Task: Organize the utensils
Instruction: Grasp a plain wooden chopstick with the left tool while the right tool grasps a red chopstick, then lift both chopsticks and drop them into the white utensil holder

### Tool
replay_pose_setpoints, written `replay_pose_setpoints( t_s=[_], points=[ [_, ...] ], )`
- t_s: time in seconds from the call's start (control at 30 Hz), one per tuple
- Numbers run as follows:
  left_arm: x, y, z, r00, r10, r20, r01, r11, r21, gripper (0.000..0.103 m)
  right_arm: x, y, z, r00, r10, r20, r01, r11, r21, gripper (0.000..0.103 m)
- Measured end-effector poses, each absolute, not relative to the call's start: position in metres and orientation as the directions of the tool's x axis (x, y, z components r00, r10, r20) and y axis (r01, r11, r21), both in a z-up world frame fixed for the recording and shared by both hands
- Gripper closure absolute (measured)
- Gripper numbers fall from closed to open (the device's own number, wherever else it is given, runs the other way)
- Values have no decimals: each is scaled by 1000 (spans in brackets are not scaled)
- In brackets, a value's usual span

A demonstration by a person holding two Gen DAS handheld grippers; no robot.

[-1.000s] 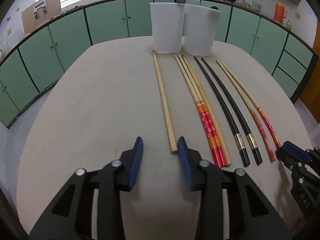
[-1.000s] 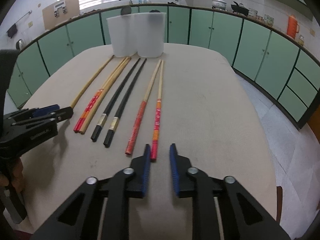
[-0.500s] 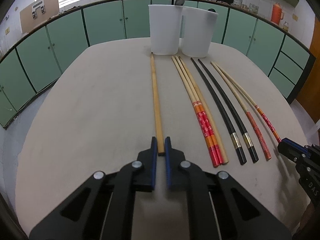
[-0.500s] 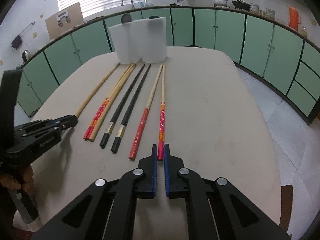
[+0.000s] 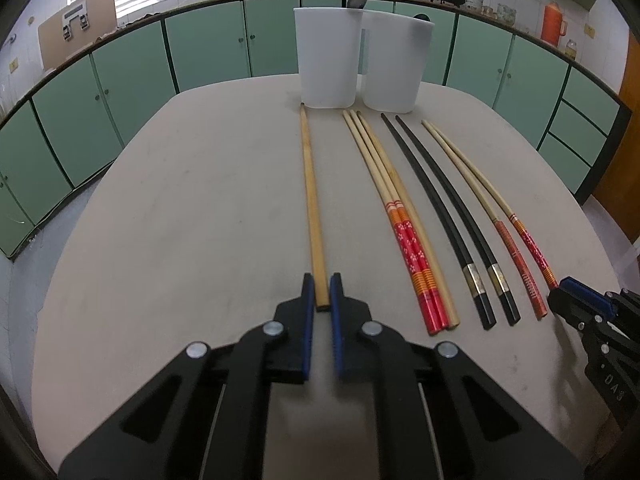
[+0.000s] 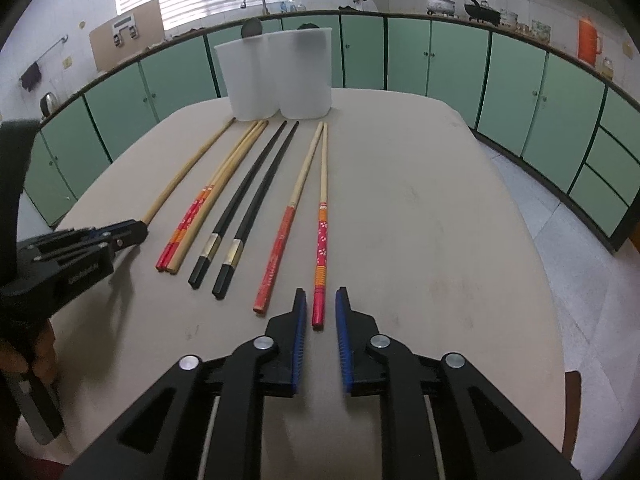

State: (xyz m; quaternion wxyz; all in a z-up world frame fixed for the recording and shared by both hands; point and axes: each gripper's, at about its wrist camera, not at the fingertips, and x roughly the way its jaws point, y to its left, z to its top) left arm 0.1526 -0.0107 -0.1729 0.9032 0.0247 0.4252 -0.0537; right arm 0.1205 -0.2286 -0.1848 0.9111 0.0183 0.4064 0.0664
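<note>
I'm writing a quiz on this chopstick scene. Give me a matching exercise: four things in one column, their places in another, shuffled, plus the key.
1. plain wooden chopstick
2. black chopsticks
3. flowered red chopstick
4. white containers

A. upright at the table's far end
B. near end clamped in the left gripper
C. near end between the open fingers of the right gripper
D. flat, mid-row

Pairs: 1-B, 2-D, 3-C, 4-A

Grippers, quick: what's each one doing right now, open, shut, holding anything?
Left gripper: shut on the plain chopstick, near its end.
Right gripper: open, fingers either side of the red-handled chopstick, not gripping it.
</note>
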Motion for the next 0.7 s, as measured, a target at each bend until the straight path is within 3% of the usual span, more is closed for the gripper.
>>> replay_pose_setpoints(
  t_s=[0.13,0.43,0.7],
  points=[
    [152,-11,-173,633,-79,-770,119,993,-5,96,120,-225,-185,666,133,-734,-126,990,65,96],
    [145,-4,-161,648,-111,-754,132,991,-33,96,119,-245,-173,673,181,-717,-104,983,151,97],
    [133,4,-106,744,-117,-657,143,990,-15,97,115,-259,-131,749,175,-639,-107,984,143,97]
  ],
)
